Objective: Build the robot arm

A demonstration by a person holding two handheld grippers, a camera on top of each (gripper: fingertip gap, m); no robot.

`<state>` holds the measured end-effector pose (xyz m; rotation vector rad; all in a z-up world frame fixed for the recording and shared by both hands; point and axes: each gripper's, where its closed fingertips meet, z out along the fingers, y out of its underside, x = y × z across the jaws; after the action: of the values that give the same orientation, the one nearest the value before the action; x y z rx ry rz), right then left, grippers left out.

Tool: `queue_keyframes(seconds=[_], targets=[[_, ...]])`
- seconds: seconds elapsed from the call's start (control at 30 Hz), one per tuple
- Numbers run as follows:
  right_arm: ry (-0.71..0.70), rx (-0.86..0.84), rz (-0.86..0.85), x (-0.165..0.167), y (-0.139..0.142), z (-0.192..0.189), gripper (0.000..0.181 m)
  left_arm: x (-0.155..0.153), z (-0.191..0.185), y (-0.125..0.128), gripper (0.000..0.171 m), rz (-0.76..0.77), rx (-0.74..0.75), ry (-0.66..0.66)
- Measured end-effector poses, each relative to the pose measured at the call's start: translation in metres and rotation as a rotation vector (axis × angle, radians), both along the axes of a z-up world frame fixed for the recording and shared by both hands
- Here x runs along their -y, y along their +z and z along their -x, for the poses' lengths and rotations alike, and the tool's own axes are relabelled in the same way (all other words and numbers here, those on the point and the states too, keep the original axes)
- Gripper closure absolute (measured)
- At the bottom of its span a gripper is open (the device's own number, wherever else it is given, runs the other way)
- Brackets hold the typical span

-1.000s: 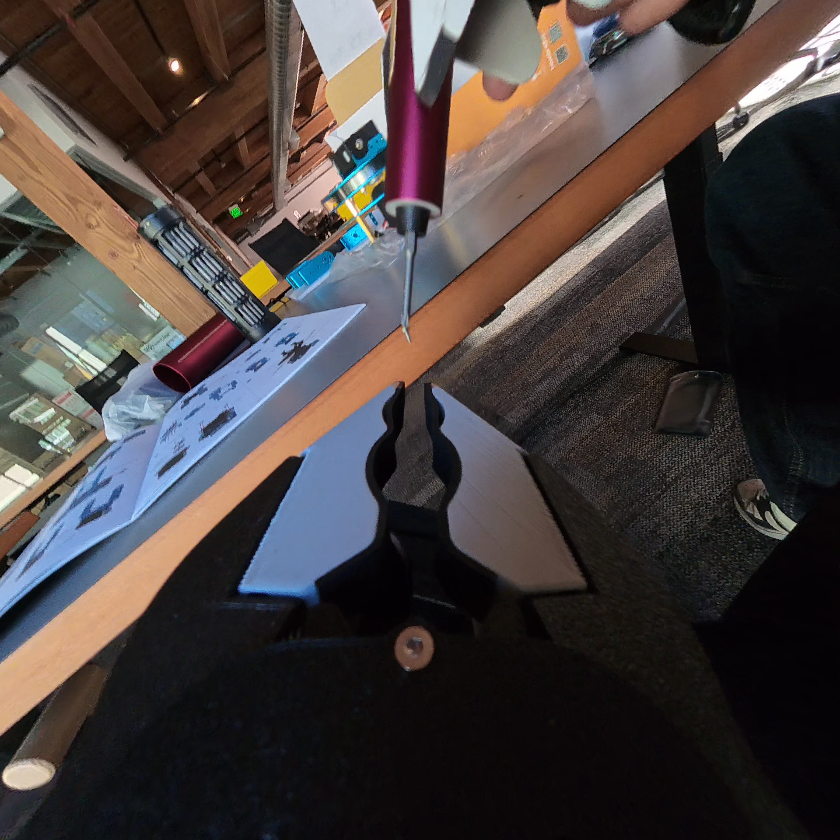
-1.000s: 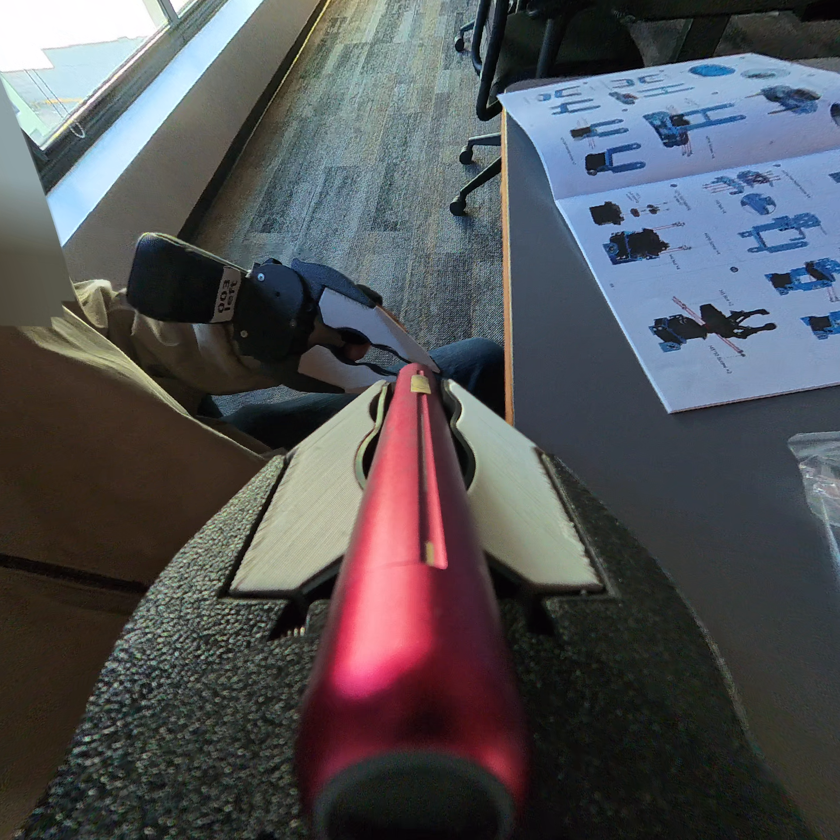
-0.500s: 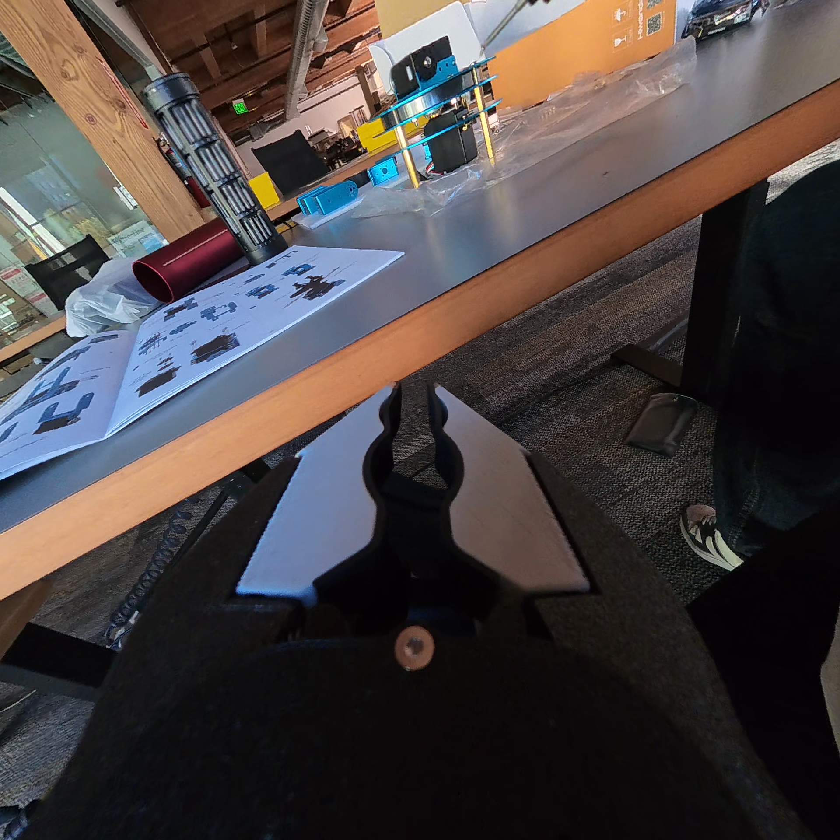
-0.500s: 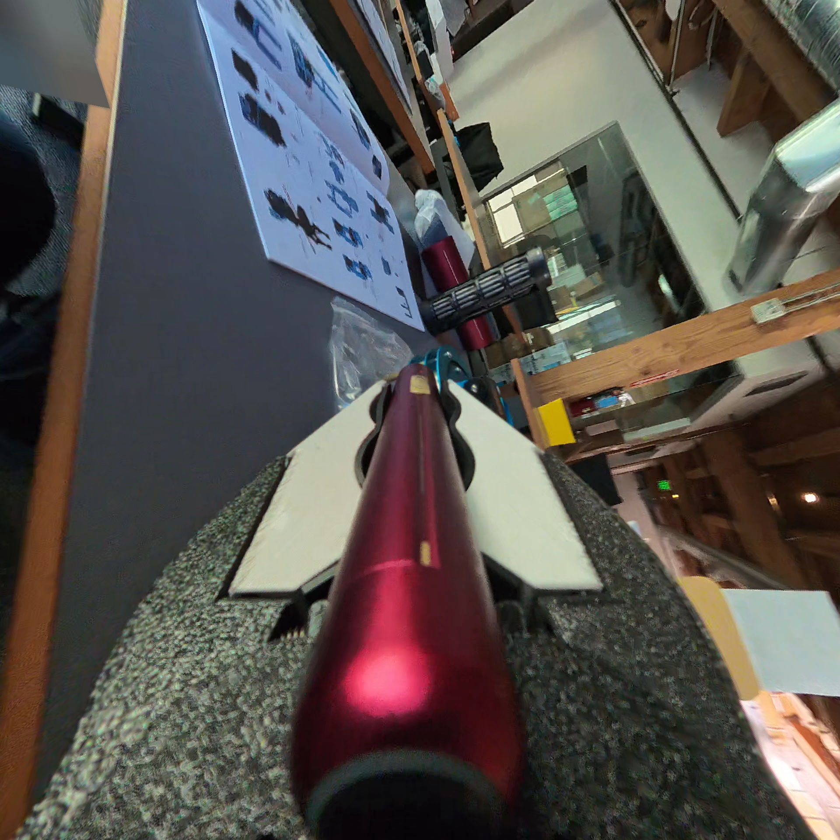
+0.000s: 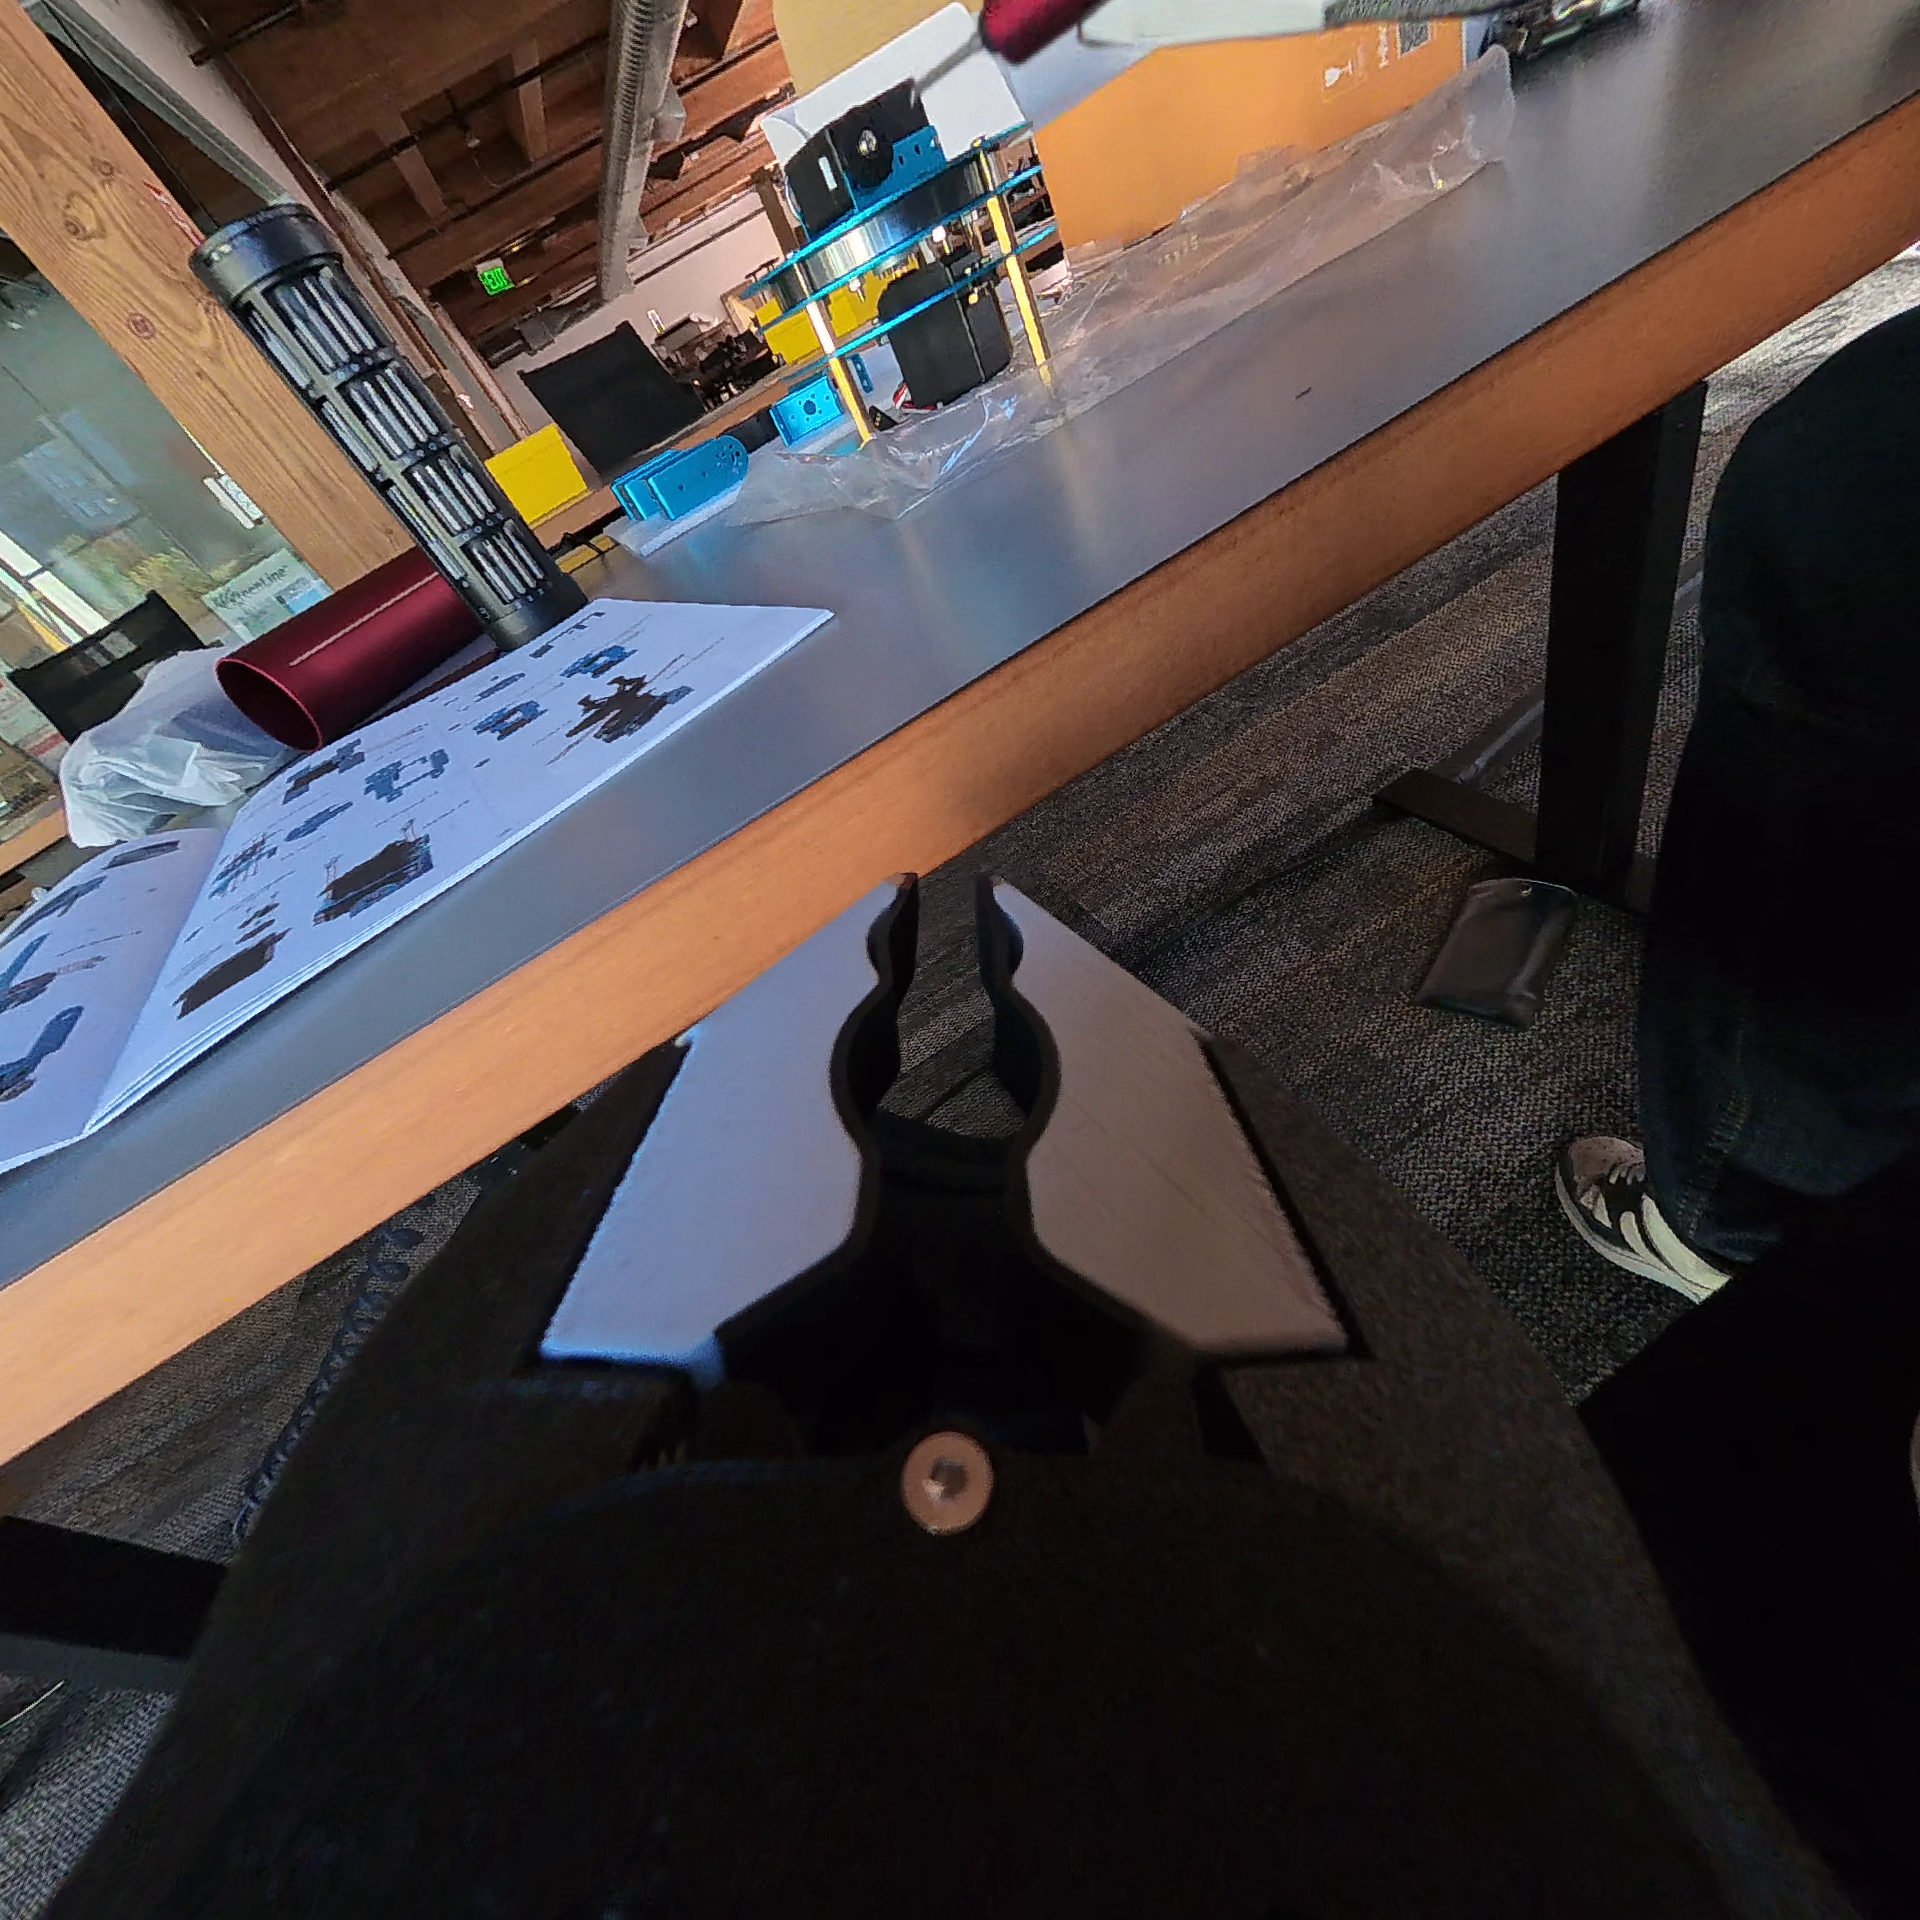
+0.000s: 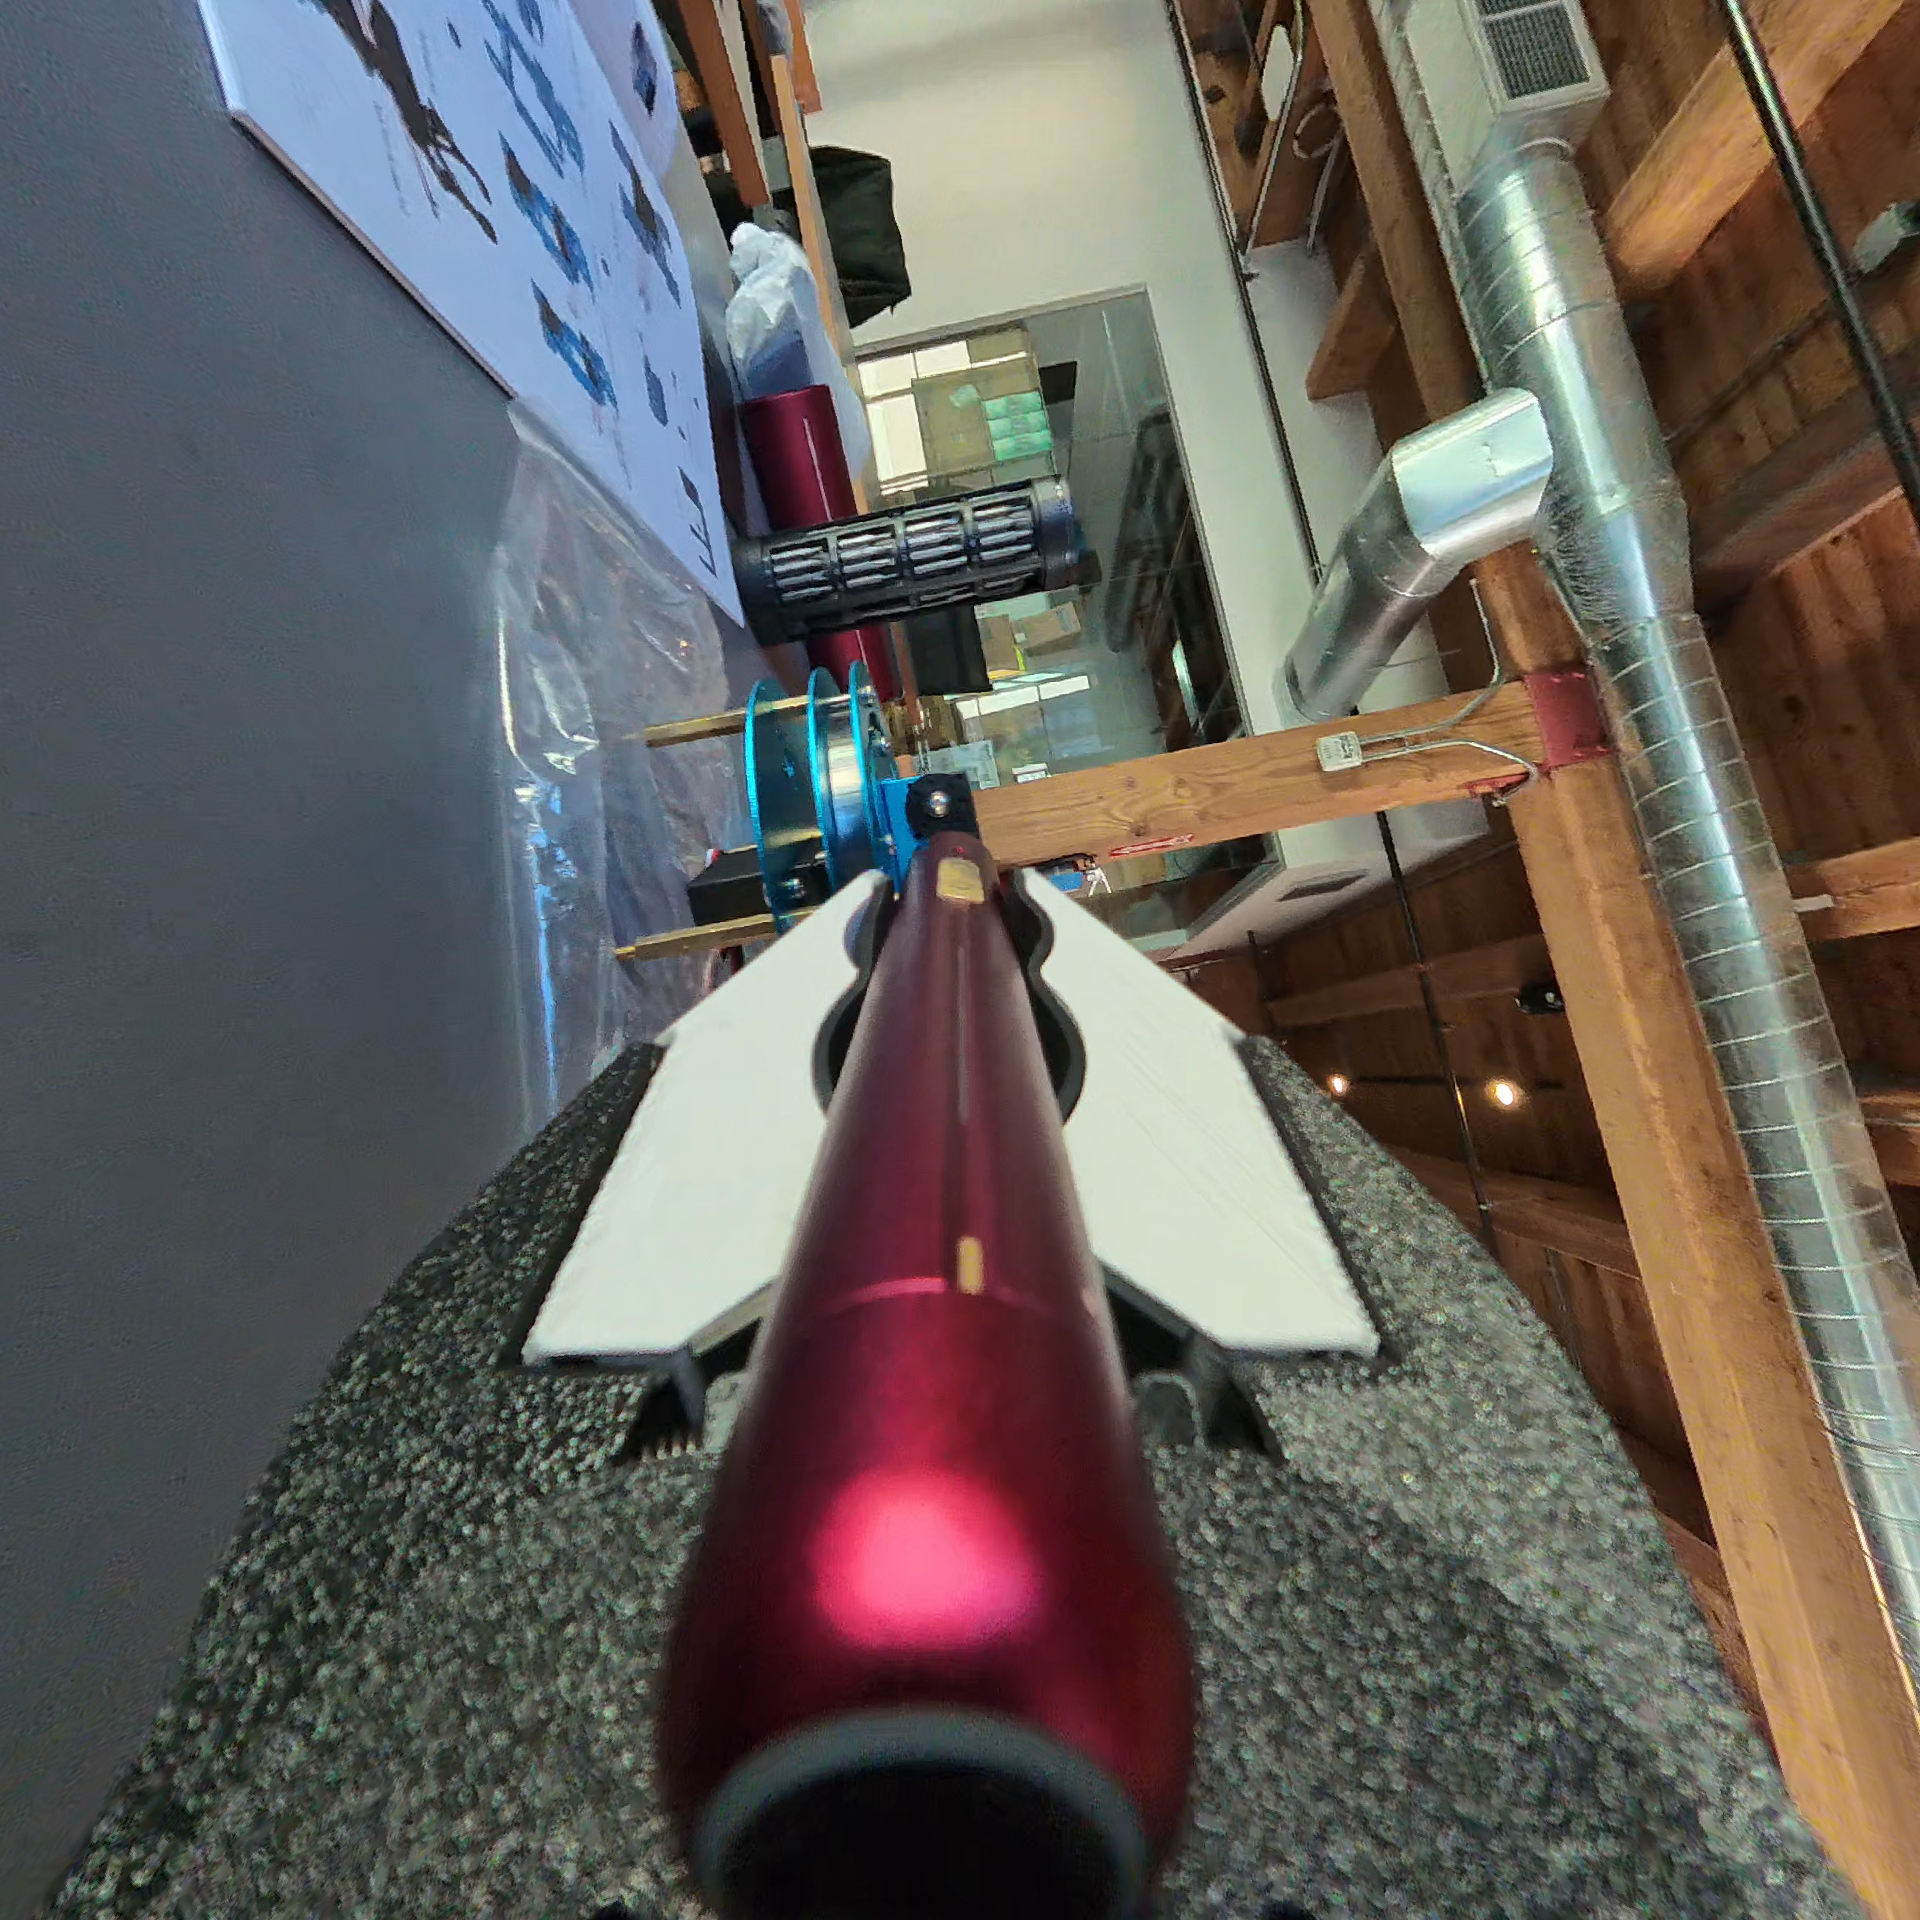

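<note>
Now your right gripper [image 6: 951,904] is pinching a long magenta metal screwdriver [image 6: 935,1299], its barrel running straight out between the two white fingers [image 6: 717,1153]. Half a second ago that tool pointed over the open tabletop toward the black bit holder; now its tip sits right at the black knob on top of the round blue-plated servo assembly [image 6: 821,800], whether touching I cannot tell. In the left wrist view the screwdriver [image 5: 1023,26] has come into the top edge, slanting down toward that blue assembly [image 5: 904,249], where earlier it was out of frame.

Your left gripper [image 5: 948,914] hangs below the wooden edge of the grey tabletop [image 5: 1299,436], over the carpet, its fingers a narrow gap apart and holding nothing, much as before.

Out on the tabletop: one open instruction booklet [image 5: 436,769] printed with blue and black diagrams, one upright black cylindrical bit holder [image 5: 384,426], one dark red tube [image 5: 343,655] lying behind it, clear plastic bags [image 5: 935,457] under the assembly, and two small blue brackets [image 5: 681,483]. A white label shows on a wooden beam; its writing I leave unread.
</note>
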<state>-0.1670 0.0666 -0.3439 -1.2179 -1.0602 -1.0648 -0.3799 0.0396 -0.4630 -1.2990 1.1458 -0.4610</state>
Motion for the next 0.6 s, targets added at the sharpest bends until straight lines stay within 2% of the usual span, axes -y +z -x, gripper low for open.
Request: queue_keyframes(seconds=[0.3,0.6], targets=[[-0.035,0.034,0.019,-0.012,-0.011,-0.005,0.161,0.010,-0.010,-0.001,0.162,-0.007,-0.014,-0.044],[-0.029,0.059,-0.013,-0.013,-0.010,-0.003,0.161,0.016,-0.012,0.001,0.162,-0.006,-0.005,-0.066]])
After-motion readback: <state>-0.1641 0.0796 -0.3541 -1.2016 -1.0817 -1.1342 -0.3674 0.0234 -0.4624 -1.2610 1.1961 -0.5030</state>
